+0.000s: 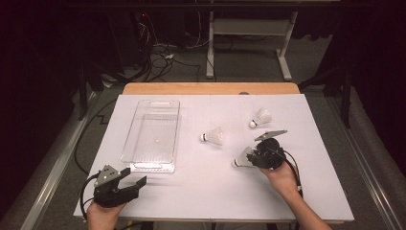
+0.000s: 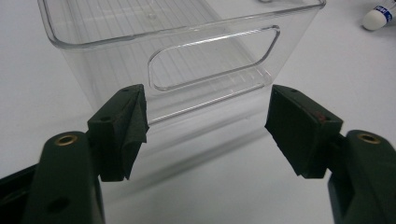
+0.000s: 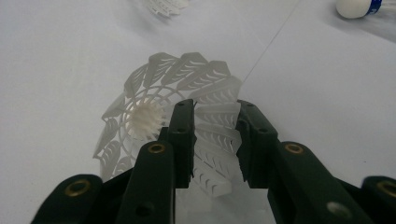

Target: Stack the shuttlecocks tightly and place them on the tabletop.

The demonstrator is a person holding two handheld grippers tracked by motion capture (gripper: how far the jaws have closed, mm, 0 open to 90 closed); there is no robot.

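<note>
Lying empty on the desk (image 1: 306, 201), apparently, a clear bin (image 1: 152, 136) is faced by the wide-open left hand-held gripper (image 2: 208, 123); the right hand-held gripper (image 3: 215, 140), part-open, straddles a shuttlecock's (image 3: 163, 102) skirt.

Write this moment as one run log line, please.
right gripper: jaws around shuttlecock skirt wall, grip unclear | left gripper: open, facing clear bin | two shuttlecocks on table

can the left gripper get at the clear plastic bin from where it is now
Probably yes. The left gripper has its jaws wide open and aimed at the near end wall of the clear plastic bin, with bare white table between them. The shuttlecocks lie off to the side.
</note>
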